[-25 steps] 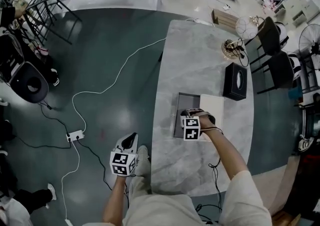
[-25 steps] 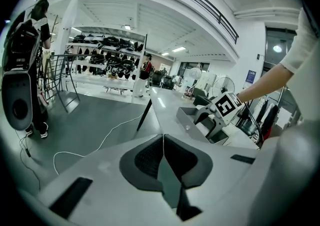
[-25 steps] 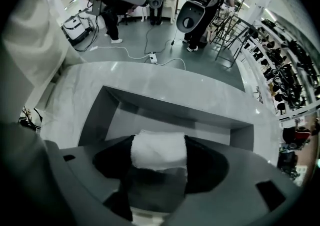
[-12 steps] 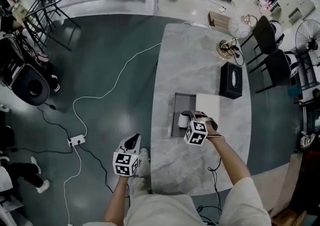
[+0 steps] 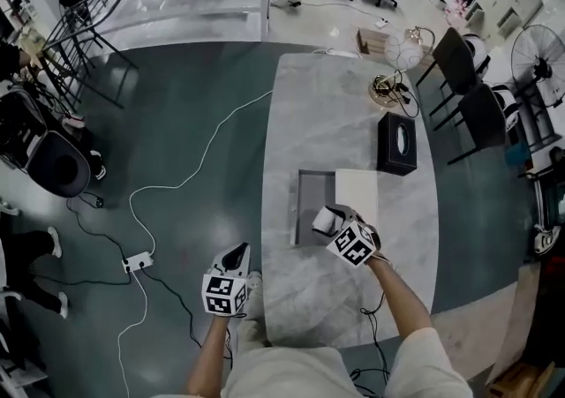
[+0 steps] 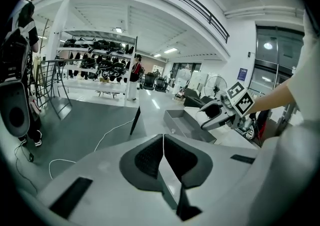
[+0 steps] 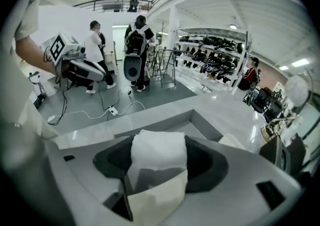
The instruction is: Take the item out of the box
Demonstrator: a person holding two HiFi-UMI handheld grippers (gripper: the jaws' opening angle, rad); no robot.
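White, soft, towel-textured block (image 7: 159, 152), the task's item, clamped between the dark padded jaws of the right gripper (image 5: 334, 223); the jaws are set about the block's width apart and press both its sides. In the head view the block (image 5: 321, 221) sits over the near right corner of the open grey rectangular box (image 5: 298, 198). The left gripper view shows it held higher than the box rim (image 6: 182, 122). The box rests on the pale grey marble-patterned bench (image 5: 327, 105), with a flat white rectangular panel (image 5: 356, 189) touching its right side and a black box-shaped container (image 5: 396, 143) farther along. The left gripper (image 5: 235, 255) hangs off the bench's left edge over the dark floor (image 5: 177, 96), its jaws (image 6: 163, 142) closed together on nothing.
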